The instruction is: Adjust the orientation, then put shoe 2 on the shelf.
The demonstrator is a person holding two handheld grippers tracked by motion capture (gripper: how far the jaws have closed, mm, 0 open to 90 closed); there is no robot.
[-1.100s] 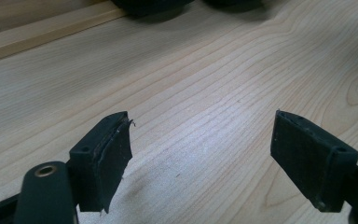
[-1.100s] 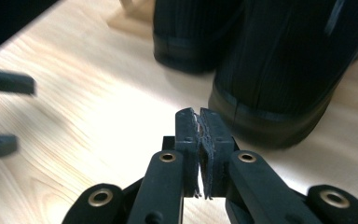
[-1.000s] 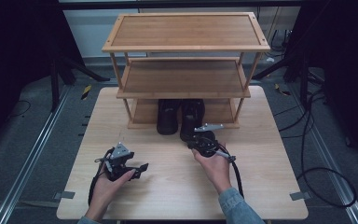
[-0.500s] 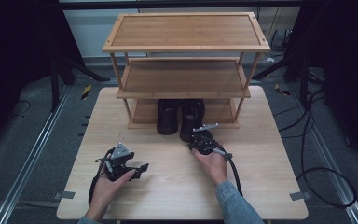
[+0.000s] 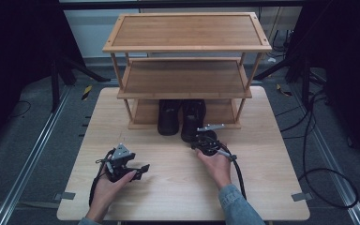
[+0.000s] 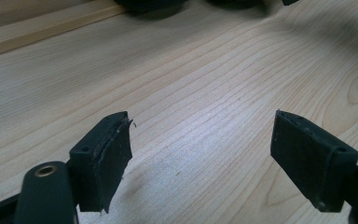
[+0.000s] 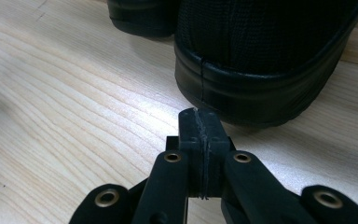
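**Closed right gripper at the heel of the right-hand shoe**

Looks like a nudge of the black shoe (image 5: 193, 121) deeper under the rack, or the start of a grab at its heel. Right gripper (image 5: 202, 140) sits just behind that heel, jaws pressed flat together with nothing between them (seen plainly in the right gripper view, tips (image 7: 199, 122) a hair short of the black sole (image 7: 261, 100)). For a push: keep low, meet the heel square on its middle, drive straight toward the bottom shelf (image 5: 145, 112), so the shoe does not swing into its twin (image 5: 168, 118). For a grab: part the jaws first, then close over the heel rim. Left gripper (image 5: 138, 169) rests low over the bare desk (image 5: 178, 187) near its front left, jaws wide apart, empty; best kept clear there.

Count:
- black shoes: two, side by side, toes tucked under the rack
- wooden rack (image 5: 187, 47): one, three tiers
- grippers: two
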